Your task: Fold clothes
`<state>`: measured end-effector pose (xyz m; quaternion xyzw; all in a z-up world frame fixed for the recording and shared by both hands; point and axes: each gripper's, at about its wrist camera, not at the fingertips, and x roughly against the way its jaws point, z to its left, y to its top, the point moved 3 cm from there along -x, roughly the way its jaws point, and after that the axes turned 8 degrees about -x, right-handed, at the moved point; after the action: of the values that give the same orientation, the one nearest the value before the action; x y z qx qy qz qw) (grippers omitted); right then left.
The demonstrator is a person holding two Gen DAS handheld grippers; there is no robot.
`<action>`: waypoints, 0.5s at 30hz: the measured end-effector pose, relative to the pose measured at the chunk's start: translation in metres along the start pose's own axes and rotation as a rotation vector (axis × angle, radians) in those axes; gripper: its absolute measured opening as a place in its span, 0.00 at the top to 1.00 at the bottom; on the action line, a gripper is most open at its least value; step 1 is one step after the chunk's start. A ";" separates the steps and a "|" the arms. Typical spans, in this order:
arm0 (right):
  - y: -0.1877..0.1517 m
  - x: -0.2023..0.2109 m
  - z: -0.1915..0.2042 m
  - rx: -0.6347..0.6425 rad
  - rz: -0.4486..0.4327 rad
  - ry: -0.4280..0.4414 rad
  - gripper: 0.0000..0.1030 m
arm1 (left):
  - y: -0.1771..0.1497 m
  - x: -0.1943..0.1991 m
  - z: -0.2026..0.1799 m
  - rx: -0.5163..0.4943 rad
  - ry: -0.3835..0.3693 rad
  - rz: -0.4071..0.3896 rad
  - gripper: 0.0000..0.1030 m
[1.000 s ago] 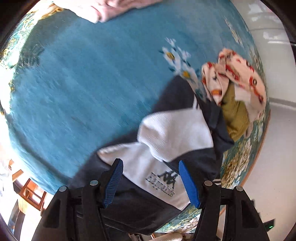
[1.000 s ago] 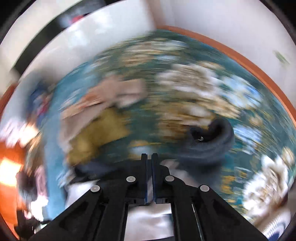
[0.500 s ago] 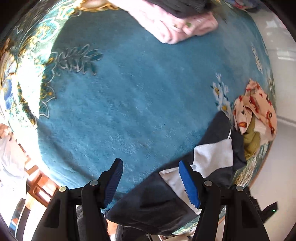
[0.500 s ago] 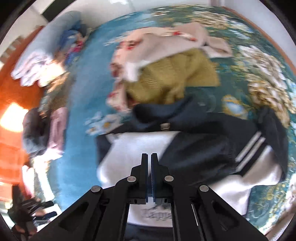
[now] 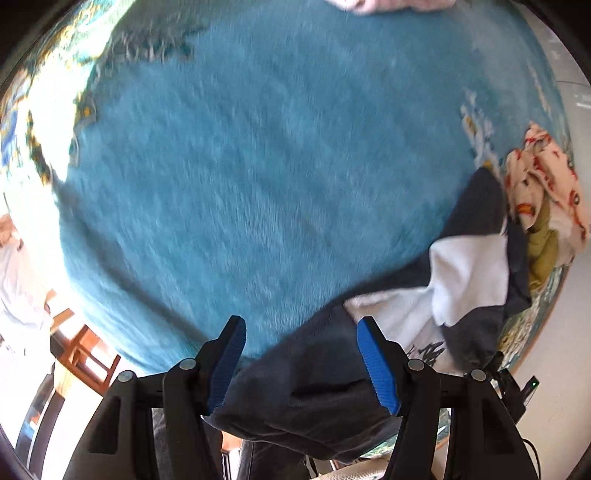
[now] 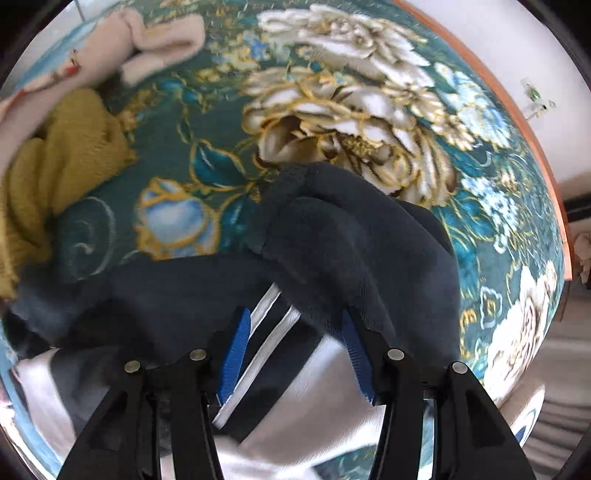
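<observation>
A dark navy and white jacket (image 5: 436, 295) lies crumpled on the teal floral blanket (image 5: 258, 166), at the lower right of the left wrist view. My left gripper (image 5: 301, 363) is open, its blue pads either side of a dark sleeve end. In the right wrist view the jacket (image 6: 332, 243) shows a bunched navy sleeve with white stripes. My right gripper (image 6: 295, 354) is open right over the striped part, with navy cloth between and over the fingers.
A mustard knit (image 6: 55, 166) and a cream printed garment (image 5: 546, 188) lie beside the jacket. A pink folded piece (image 5: 388, 5) lies at the far edge. The blanket's orange edge (image 6: 517, 110) borders pale floor. Wooden furniture (image 5: 85, 350) stands at the lower left.
My right gripper has opened from shut and now sits low over the jacket's striped sleeve. The left view has shifted, with the jacket closer to the open left fingers.
</observation>
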<state>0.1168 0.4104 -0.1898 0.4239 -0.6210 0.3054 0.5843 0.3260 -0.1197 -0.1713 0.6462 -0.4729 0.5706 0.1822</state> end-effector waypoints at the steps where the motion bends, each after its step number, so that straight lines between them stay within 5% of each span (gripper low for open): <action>1: 0.003 -0.006 0.000 0.018 0.009 -0.003 0.49 | -0.005 -0.006 -0.002 0.007 0.000 0.005 0.35; 4: 0.008 -0.018 0.003 0.083 0.025 -0.003 0.49 | -0.016 -0.019 -0.012 0.013 0.000 0.016 0.35; 8: 0.018 -0.021 -0.020 0.006 0.042 0.067 0.52 | -0.027 -0.030 -0.024 0.008 -0.006 0.025 0.35; 13: 0.027 -0.011 -0.044 -0.019 0.074 0.129 0.87 | -0.027 -0.031 -0.035 -0.017 -0.025 0.023 0.35; 15: 0.028 0.004 -0.051 -0.029 0.056 0.170 0.88 | -0.027 -0.032 -0.039 -0.027 -0.033 0.022 0.35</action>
<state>0.1159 0.4666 -0.1761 0.3705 -0.5850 0.3473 0.6324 0.3286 -0.0634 -0.1813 0.6477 -0.4907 0.5554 0.1769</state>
